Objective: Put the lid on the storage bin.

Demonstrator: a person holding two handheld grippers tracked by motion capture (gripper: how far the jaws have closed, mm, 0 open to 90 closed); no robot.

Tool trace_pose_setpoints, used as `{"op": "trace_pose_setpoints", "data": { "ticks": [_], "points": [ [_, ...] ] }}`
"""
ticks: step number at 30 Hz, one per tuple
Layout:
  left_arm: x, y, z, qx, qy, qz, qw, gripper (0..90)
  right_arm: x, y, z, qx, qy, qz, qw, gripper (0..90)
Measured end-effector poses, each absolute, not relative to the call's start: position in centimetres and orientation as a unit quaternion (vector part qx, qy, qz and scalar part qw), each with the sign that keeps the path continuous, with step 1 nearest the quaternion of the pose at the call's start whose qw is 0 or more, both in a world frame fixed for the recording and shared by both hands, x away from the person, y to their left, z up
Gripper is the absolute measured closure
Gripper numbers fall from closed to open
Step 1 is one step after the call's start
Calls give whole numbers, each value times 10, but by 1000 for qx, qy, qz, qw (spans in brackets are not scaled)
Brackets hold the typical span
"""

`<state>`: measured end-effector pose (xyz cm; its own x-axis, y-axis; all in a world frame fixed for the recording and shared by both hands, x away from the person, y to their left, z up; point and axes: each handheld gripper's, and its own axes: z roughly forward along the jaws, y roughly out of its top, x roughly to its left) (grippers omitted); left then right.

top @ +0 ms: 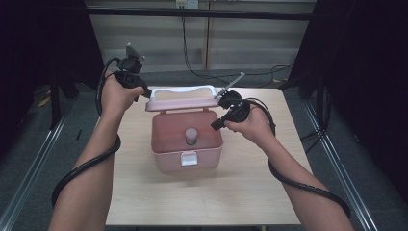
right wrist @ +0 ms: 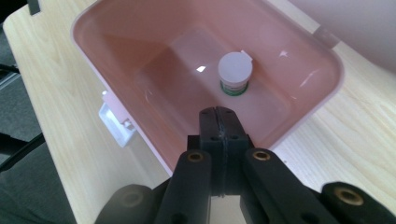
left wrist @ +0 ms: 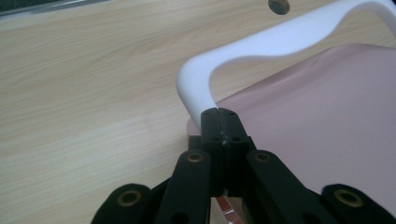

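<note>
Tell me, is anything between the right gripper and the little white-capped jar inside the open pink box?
Nothing visible is. The lid is swung back, the pink box is open on top, and the jar stands alone on its floor. The right gripper, jaws shut, hovers over the box's near rim.

A light wooden table (top: 231,192) stands in the middle on a grey floor (top: 29,149); metal rails (top: 337,173) run along the left and right; black curtains (top: 365,57) hang at both sides; a pale panelled wall (top: 250,33) lies far, with black cables (top: 192,62) trailing down it.
</note>
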<state>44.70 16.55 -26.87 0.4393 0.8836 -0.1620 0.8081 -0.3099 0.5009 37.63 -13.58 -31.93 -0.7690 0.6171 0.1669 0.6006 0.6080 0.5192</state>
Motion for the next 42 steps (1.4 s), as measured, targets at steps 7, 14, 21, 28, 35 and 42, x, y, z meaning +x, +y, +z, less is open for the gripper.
{"op": "trace_pose_setpoints", "data": {
  "ticks": [7, 14, 21, 28, 35, 42],
  "points": [
    [445, 168, -274, 806, 524, 73, 265, 900, 371, -144, -325, 341, 896, 283, 16, 900],
    [442, 168, -277, 802, 527, 73, 270, 859, 364, -144, -332, 328, 904, 272, 19, 900],
    [440, 173, -281, 797, 534, 77, 272, 804, 361, -144, -335, 323, 906, 273, 22, 900],
    [437, 183, -286, 793, 540, 82, 271, 747, 360, -145, -340, 323, 906, 274, 18, 900],
    [434, 193, -295, 790, 546, 80, 268, 731, 357, -145, -347, 322, 907, 272, 17, 900],
    [431, 198, -303, 790, 548, 78, 264, 718, 355, -145, -353, 320, 908, 270, 15, 891]
  ]
}}
